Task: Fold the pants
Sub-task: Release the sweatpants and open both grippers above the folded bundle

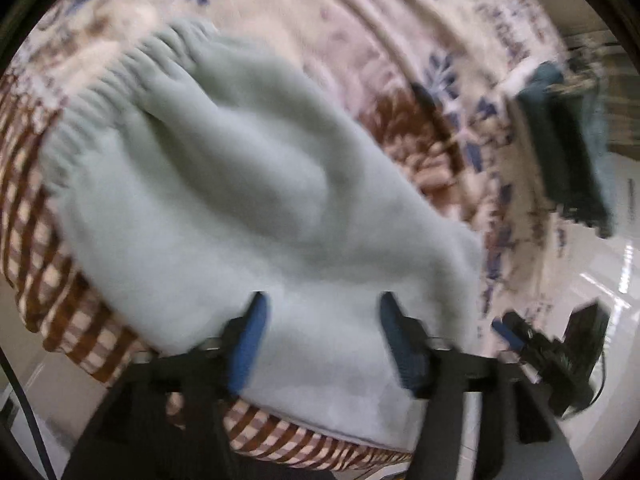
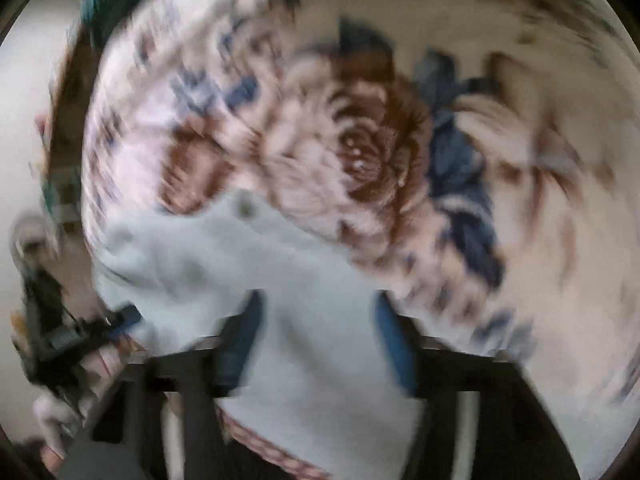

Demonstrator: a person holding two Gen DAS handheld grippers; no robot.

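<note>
A floral bedspread (image 1: pixel 360 40) spreads beyond both tongs. The pale green pants (image 1: pixel 224 200) lie folded under and ahead of the left tongs (image 1: pixel 320 340) and right tongs (image 2: pixel 318 336), both spread apart, gripping nothing.

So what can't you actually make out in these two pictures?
- Pants: the near edge is hidden behind the left hand-held gripper in the left wrist view; the legs can't be told apart.
- Bedspread: the pattern is smeared by motion blur in the right wrist view.
- Dark pile, left wrist view: blurred, so what it is stays unclear.
- Right hand-held gripper: open, but whether it touches cloth is blurred.
</note>
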